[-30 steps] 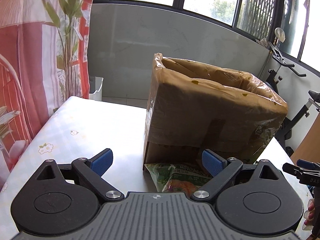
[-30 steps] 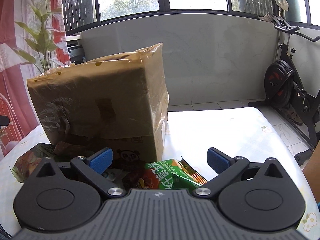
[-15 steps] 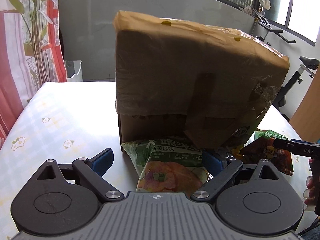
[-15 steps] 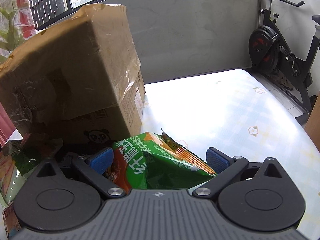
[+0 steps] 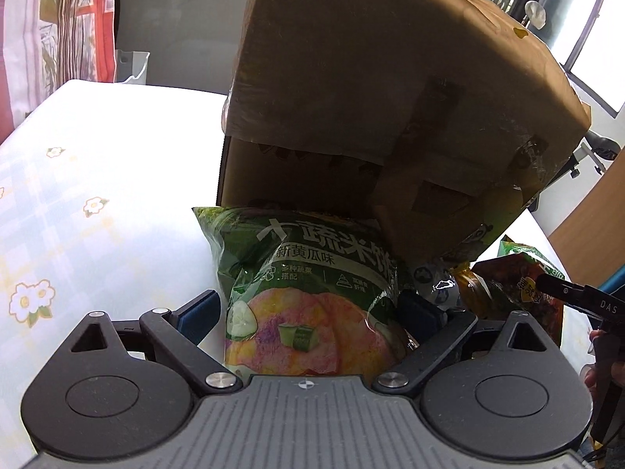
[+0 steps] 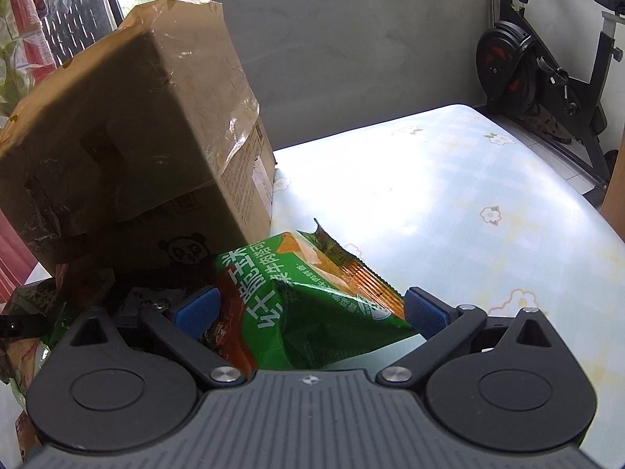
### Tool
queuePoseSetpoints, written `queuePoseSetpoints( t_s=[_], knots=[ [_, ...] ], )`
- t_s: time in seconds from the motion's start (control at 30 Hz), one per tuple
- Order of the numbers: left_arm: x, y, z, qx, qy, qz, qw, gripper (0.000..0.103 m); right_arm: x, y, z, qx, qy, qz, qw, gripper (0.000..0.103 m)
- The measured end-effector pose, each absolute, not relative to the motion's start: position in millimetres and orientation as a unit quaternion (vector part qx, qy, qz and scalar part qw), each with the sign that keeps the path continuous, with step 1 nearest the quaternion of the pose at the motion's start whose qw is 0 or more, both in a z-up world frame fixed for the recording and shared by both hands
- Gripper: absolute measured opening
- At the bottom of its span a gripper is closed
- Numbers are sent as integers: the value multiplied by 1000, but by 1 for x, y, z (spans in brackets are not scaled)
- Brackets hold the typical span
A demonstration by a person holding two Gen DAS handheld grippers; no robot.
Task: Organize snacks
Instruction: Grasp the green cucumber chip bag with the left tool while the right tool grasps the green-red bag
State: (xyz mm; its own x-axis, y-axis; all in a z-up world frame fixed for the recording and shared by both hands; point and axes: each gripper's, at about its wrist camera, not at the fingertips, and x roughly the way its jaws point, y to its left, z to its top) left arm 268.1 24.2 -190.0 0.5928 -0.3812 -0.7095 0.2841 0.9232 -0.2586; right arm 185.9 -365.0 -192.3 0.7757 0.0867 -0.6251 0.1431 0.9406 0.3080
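Both grippers sit spread around snack bags: left gripper [image 5: 308,312] around the cucumber bag [image 5: 308,293], right gripper [image 6: 312,308] around the green-orange bag [image 6: 312,305] (nothing clamped). Squeezing puffy foil could pop it or let it slip.

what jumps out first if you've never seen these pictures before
A big cardboard box looms over the flowered table, filling most of both views. At its foot lie snack bags: a dark green bag between the open fingers of the left gripper, and a bright green bag between those of the right gripper.
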Motion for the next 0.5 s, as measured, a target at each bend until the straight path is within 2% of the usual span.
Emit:
queuePoseSetpoints(
  t_s=[0.03, 0.07, 0.13, 0.5],
  knots=[
    [266, 25, -188, -54, 399, -187, 896, 82, 186, -365, -193, 173, 336, -15, 926, 103],
    [263, 25, -184, -51, 389, -183, 901, 75, 186, -365, -193, 172, 337, -15, 926, 103],
    [258, 26, -180, -51, 382, -173, 906, 71, 187, -365, -193, 172, 339, -15, 925, 103],
    [227, 46, -146, -54, 337, -137, 930, 68, 187, -346, -178, 124, 327, 8, 937, 101]
  ],
)
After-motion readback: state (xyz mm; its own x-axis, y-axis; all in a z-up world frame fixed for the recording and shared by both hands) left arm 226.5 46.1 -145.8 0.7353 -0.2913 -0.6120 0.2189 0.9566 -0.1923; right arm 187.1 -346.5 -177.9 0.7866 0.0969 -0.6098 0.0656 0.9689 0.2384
